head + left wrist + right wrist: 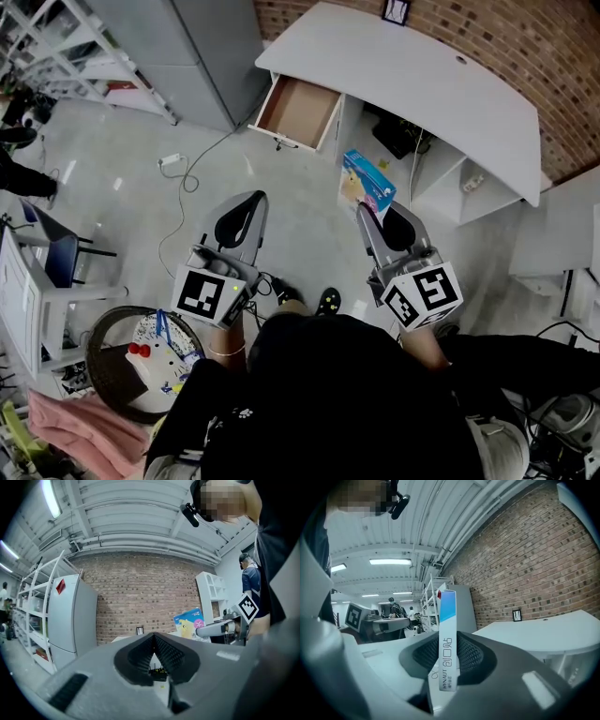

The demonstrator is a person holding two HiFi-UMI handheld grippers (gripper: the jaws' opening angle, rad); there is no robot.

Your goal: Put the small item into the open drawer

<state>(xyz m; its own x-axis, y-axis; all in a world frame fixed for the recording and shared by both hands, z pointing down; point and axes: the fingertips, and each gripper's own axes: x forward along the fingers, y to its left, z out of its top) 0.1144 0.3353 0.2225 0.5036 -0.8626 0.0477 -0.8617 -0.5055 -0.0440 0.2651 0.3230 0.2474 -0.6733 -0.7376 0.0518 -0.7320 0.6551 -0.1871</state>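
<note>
i am holding the small box (367,183) in my right gripper (374,210). its two jaws are pinching the box from both sides, and the box stands up tall between them, with the blue end on top. so the pick-up part looks done to me. my left gripper (247,207) holds nothing; its jaws are pressed together at the tips, and it just points ahead beside the other one. the open drawer (296,112) is pulled out from the left end of the white desk (422,84), and i can see its brown bottom with nothing in it. the box is not in there yet. it hangs in the air over the grey floor (300,216), well apart from the drawer, which sits up ahead and a bit to the left of it. what is left, i think, is to carry the box forward and left until it is over the drawer, bring it down inside, and then let the jaws go wide so it drops in. i would guess i am around the middle of the job.
</note>
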